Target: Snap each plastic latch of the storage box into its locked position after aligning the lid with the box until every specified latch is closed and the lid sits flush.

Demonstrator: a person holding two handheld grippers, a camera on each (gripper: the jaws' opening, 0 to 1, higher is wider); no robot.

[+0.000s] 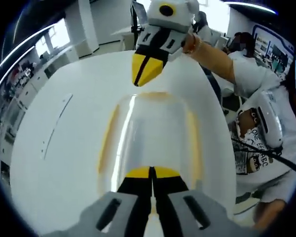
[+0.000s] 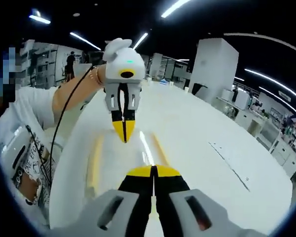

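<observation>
A clear-lidded storage box [image 1: 153,133] lies lengthwise on a white table [image 1: 64,158]. Yellow latches run along its left side [image 1: 107,143] and right side [image 1: 193,143]. My left gripper [image 1: 152,173] is shut, its yellow tips resting at the near end of the lid. My right gripper [image 1: 147,69] comes in from the top, shut, tips pointing down at the far end of the box. In the right gripper view the box [image 2: 123,163] lies between my right gripper [image 2: 153,171], shut at its near end, and my left gripper [image 2: 123,129], shut at the far end.
A person in a white printed shirt [image 1: 266,128] stands at the table's edge, also seen on the left [image 2: 24,143] with a black cable hanging by the arm. A thin seam [image 2: 232,168] crosses the table top. Shelves and counters stand beyond the table.
</observation>
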